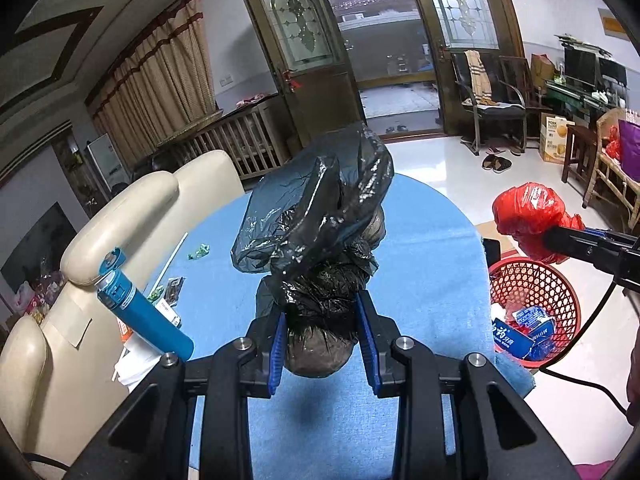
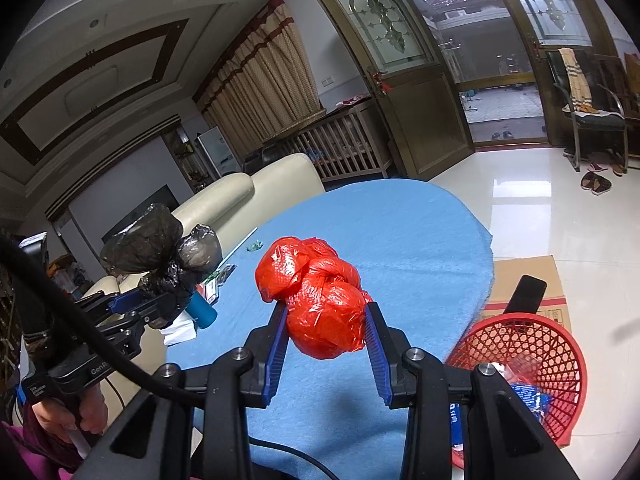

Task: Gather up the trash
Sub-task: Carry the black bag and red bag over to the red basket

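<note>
My left gripper is shut on a knotted black plastic bag and holds it above the blue table. The bag also shows in the right wrist view. My right gripper is shut on a knotted red plastic bag, held above the table's right part. The red bag shows in the left wrist view above a red mesh basket. The basket stands on the floor by the table's right edge and holds blue wrappers.
A blue tube, a white straw, a green wrapper and small packets lie on the table's left side. A cream sofa runs along the left. A flat cardboard box lies on the floor behind the basket.
</note>
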### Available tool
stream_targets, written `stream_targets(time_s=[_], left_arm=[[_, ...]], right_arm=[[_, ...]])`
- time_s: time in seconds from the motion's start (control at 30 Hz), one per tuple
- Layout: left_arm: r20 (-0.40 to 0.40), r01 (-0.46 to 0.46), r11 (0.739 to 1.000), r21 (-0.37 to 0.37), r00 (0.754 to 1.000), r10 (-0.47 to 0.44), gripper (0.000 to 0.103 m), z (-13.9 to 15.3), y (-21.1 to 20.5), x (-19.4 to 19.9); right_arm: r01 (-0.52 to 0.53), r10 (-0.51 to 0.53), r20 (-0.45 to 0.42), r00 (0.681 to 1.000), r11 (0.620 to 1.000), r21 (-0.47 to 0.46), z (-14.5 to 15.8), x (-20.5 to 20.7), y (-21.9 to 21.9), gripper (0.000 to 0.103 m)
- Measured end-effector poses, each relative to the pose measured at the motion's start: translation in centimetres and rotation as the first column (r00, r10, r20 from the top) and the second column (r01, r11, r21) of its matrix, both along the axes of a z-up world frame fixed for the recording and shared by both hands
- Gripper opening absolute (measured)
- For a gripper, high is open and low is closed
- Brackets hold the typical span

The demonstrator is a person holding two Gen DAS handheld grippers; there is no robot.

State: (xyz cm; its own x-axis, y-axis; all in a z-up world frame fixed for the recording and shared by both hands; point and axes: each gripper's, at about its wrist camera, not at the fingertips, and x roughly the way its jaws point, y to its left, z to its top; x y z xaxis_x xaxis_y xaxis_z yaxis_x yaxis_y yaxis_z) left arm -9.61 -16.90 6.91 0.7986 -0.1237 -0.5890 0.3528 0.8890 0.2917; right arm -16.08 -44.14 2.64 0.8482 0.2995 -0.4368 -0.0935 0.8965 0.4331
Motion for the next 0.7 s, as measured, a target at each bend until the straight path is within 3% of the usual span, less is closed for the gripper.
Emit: stream_targets(time_s=[0.7], left_arm=[[-0.023, 0.046, 0.999, 0.026, 0.999, -0.046, 0.034, -0.7, -2.6, 0.2]], right_arm=[[0.061, -0.061, -0.005, 0.998, 0.998, 0.023, 1.2, -2.6, -1.4, 0.04]])
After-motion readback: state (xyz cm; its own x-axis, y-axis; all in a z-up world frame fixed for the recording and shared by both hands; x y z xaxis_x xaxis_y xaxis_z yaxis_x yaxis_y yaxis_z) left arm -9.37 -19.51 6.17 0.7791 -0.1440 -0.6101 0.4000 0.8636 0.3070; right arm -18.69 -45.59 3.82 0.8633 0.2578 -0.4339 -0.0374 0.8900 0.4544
